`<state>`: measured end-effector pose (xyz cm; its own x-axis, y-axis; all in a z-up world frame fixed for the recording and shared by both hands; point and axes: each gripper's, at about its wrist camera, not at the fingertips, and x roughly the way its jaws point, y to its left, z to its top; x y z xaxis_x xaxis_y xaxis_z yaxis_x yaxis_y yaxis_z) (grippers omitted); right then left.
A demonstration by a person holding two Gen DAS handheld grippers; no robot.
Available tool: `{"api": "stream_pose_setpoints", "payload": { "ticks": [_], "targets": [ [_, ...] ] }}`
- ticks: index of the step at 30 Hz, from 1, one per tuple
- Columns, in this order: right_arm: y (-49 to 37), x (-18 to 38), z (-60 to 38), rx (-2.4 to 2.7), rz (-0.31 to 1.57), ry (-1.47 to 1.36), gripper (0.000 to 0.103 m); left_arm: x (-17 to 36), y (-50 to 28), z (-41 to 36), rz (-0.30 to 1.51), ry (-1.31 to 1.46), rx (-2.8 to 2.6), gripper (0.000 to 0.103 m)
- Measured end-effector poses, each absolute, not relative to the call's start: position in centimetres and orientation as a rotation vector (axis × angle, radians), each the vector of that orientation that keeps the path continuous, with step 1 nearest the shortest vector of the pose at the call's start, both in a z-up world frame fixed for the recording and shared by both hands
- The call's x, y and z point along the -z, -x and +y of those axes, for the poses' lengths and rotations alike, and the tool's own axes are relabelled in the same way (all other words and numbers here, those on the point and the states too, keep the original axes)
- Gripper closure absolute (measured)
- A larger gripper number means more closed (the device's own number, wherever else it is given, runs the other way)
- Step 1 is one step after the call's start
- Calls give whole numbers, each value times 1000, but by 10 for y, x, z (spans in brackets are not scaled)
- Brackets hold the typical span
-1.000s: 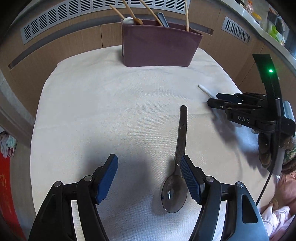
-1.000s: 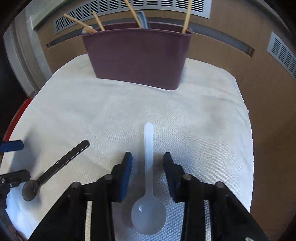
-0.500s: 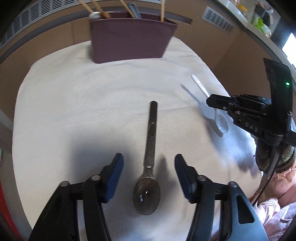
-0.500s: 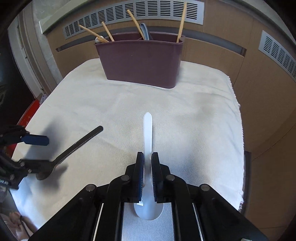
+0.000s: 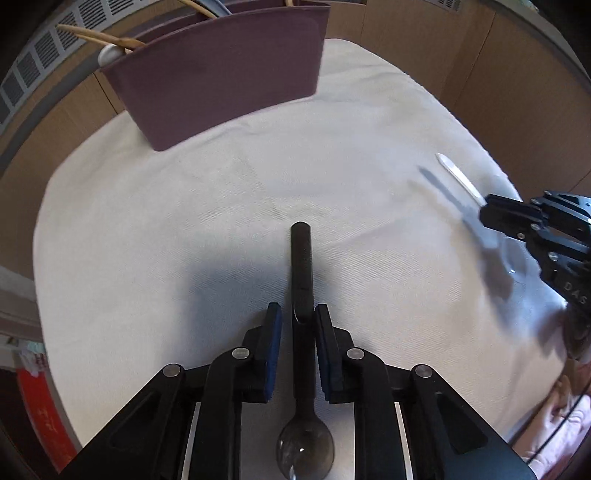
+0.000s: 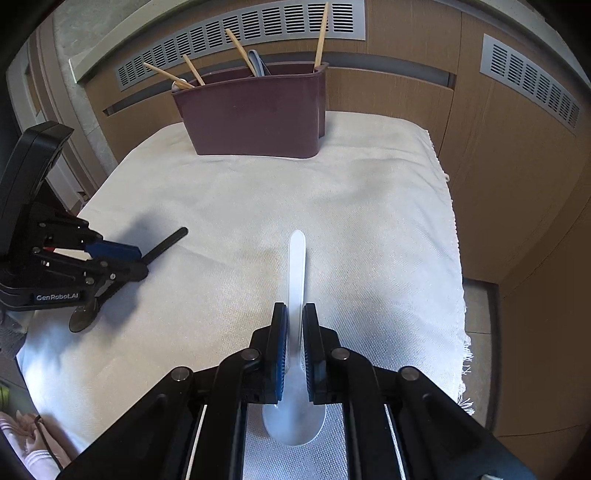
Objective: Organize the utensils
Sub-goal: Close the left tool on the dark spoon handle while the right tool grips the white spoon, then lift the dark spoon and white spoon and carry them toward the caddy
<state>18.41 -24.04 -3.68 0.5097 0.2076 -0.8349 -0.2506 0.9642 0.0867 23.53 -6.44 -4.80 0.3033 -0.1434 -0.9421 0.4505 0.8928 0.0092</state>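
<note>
Wood-panelled walls with vent grilles ringed a table under a white cloth [image 6: 388,192]. Half a second earlier the left gripper [image 5: 297,325] had stood apart around the dark spoon [image 5: 302,280]; now its pads were clamped on the handle, bowl at 6 o'clock. The right gripper [image 6: 294,325], already closed on the white spoon [image 6: 296,266], had lifted it, handle pointing to 12 o'clock. Both spoons looked ready to carry over. At 12 o'clock stood the maroon holder [image 6: 255,118], holding chopsticks [image 6: 321,35] and a grey utensil [image 6: 257,61].
</note>
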Motion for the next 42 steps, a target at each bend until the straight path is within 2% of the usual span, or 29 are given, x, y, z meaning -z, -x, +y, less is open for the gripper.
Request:
{"api": "stream_pose_setpoints", "payload": {
  "ticks": [8, 13, 21, 24, 27, 31, 35, 37, 39, 42],
  "targets": [
    [-189, 42, -239, -285, 1029, 40, 93, 52, -240, -32, 1227, -246, 326, 83],
    [-199, 45, -233, -262, 1062, 59, 84, 54, -243, -25, 1254, -205, 340, 83],
    [-216, 53, -213, -237, 1102, 166, 78, 50, -240, -27, 1263, -196, 336, 83],
    [-218, 53, -207, -246, 1099, 216, 78, 50, -240, -28, 1265, -190, 335, 82],
    [-213, 53, -203, -281, 1093, 241, 92, 50, -239, -27, 1268, -186, 337, 81],
    [-205, 49, -206, -321, 1085, 200, 93, 49, -238, -26, 1281, -171, 349, 76],
    [-199, 43, -208, -341, 1065, 162, 93, 49, -242, -29, 1295, -183, 351, 76],
    [-198, 41, -210, -339, 1056, 146, 93, 48, -244, -30, 1281, -182, 337, 77],
    [-197, 38, -213, -336, 1045, 117, 93, 46, -239, -32, 1213, -193, 295, 88],
    [-190, 27, -215, -325, 990, 93, 93, 46, -226, -34, 1127, -156, 288, 91]
  ]
}}
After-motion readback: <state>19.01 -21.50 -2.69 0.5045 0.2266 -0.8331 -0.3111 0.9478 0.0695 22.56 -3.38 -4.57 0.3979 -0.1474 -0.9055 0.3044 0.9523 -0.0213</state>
